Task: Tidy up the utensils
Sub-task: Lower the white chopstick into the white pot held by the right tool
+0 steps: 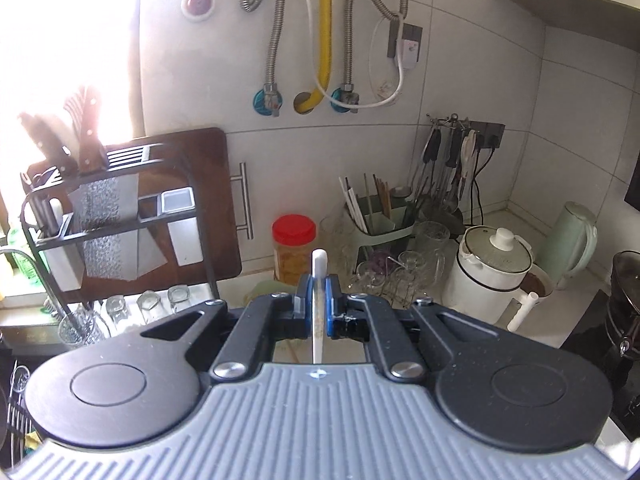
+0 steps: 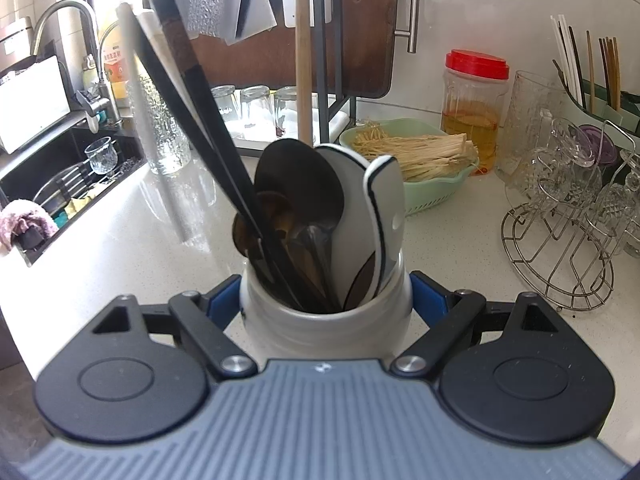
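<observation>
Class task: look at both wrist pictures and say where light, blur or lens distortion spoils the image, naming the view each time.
Left wrist view: window glare washes out the upper left, bleaching the knife handles; wall tile lines bow from the fisheye lens. Right wrist view: evenly lit, though the pale handle leaning from the white utensil crock looks smeared, and the countertop edge curves near the frame border.

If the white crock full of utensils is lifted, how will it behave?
The crock looks ceramic, so probably heavy for its size and breakable. Its glazed wall may slip between the right gripper's fingers. Long handles lean to one side well above the rim, so it is likely top-heavy and apt to tip.
</observation>
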The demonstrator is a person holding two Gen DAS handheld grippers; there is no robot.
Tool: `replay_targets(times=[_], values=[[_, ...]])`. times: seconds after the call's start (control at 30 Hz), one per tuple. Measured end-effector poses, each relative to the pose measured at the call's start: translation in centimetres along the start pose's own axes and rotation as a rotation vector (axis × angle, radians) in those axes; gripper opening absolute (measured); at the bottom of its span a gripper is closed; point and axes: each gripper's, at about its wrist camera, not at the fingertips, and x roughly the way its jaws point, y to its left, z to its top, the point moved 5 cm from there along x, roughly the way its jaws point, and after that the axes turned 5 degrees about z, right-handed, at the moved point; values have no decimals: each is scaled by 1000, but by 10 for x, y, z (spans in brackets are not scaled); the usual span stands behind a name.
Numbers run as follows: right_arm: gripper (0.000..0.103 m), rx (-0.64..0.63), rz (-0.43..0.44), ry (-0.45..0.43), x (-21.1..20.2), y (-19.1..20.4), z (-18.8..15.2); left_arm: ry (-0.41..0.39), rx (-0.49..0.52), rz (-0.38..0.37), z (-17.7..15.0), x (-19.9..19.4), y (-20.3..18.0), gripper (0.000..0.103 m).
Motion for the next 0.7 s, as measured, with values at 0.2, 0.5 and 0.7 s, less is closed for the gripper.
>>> replay_targets(times=[0.2, 0.5, 0.7], values=[[90, 1, 0, -2, -1, 0, 0, -4, 21, -30, 4, 16, -9, 7], [90, 2, 0, -9, -1, 1, -1, 17, 40, -62, -4, 52, -19, 7], [90, 6, -4, -18, -1, 1, -2, 85, 26, -77, -20, 76, -19, 7]])
